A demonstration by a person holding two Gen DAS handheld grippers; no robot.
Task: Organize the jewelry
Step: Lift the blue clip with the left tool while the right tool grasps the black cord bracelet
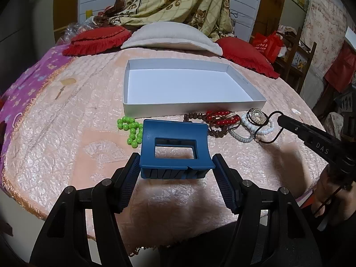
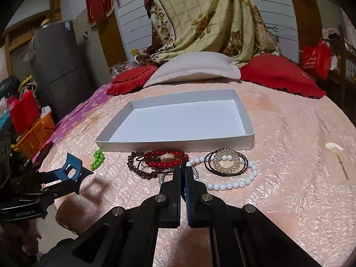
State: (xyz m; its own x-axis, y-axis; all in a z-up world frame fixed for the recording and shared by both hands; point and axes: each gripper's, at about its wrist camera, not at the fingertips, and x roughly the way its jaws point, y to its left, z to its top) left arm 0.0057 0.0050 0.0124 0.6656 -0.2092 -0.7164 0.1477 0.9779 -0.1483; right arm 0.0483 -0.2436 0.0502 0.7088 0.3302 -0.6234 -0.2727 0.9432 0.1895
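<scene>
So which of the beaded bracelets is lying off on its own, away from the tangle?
The green bead bracelet, a small bunched clump at the left end of the row. The brown, red and white bead strands overlap or touch in one pile in front of the white tray.

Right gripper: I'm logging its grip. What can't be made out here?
- Right wrist view: the shut right gripper covers the sparkly bracelet; contact unclear.
- Left wrist view: a black cord loop overlaps that tip; pinched or merely behind, unclear.
- Left wrist view: the blue hair clip hides some green beads.
</scene>
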